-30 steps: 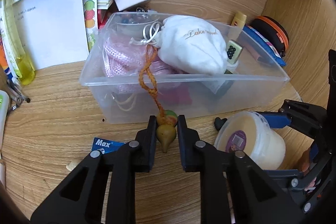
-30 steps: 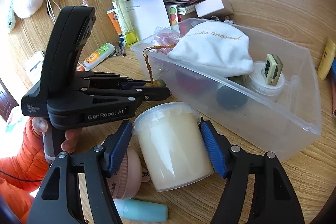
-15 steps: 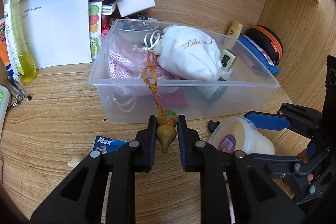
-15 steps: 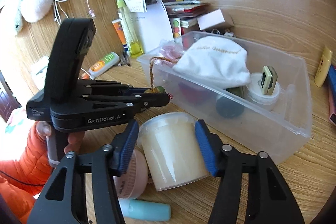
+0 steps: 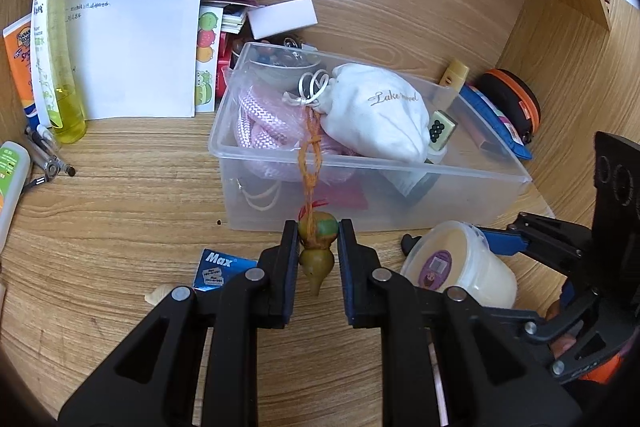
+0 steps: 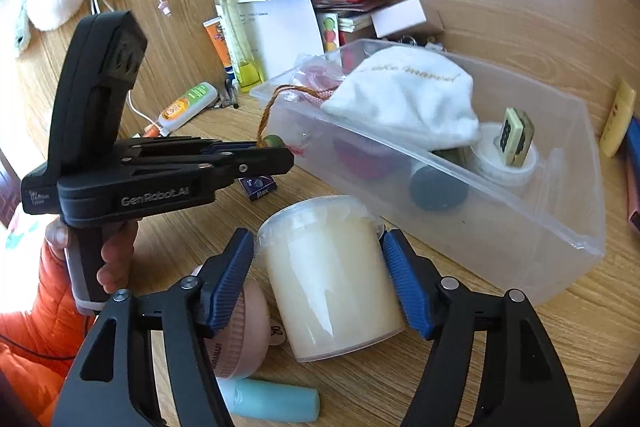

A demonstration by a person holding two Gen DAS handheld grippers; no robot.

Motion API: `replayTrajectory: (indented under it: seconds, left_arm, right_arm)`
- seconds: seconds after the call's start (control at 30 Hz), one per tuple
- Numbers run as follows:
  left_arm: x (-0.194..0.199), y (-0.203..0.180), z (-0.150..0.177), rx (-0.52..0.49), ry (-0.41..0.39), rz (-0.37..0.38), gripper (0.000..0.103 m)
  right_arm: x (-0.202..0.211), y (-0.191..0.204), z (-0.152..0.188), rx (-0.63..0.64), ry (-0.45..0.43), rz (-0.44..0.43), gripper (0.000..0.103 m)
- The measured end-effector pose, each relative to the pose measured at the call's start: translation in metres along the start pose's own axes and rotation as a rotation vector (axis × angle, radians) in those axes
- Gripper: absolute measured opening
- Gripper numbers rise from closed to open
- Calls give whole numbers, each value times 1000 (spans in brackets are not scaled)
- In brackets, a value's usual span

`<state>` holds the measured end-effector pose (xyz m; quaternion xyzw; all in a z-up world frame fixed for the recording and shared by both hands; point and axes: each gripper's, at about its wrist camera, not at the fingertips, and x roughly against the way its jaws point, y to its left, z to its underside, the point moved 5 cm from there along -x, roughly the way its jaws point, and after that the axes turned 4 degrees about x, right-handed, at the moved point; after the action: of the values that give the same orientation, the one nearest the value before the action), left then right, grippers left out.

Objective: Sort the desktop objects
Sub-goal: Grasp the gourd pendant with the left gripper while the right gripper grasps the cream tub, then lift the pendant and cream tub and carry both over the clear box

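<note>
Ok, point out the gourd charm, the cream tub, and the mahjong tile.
gourd charm (image 5: 318, 231), left wrist view, its upper bulb.
cream tub (image 6: 332, 279), right wrist view, side wall.
mahjong tile (image 6: 517, 137), right wrist view, its dotted face.

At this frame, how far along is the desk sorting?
Partly done. The clear bin already holds a white pouch, pink rope and a mahjong tile. In hand: the left gripper pinches a gourd charm whose cord trails into the bin; the right gripper clamps a cream tub. Left on the desk: a Max box, teal tube, pens.
</note>
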<state>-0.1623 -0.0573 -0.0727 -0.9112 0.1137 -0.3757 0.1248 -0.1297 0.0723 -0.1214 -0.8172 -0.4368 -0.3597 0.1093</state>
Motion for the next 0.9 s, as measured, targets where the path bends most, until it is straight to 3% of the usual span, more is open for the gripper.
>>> replayTrajectory:
  seconds: [0.17, 0.33, 0.57, 0.9]
  left_arm:
    - [0, -2, 1, -12, -1, 2, 18]
    - [-5, -3, 3, -17, 22, -2, 18]
    - [-7, -5, 6, -33, 34, -1, 18]
    - [-21, -8, 11, -62, 94, -43, 21]
  right_arm:
    - [-18, -4, 2, -25, 78, 1, 70]
    - [-13, -1, -1, -14, 62, 7, 67]
    - [3, 7, -7, 24, -17, 24, 66]
    - [25, -2, -11, -41, -101, 4, 65]
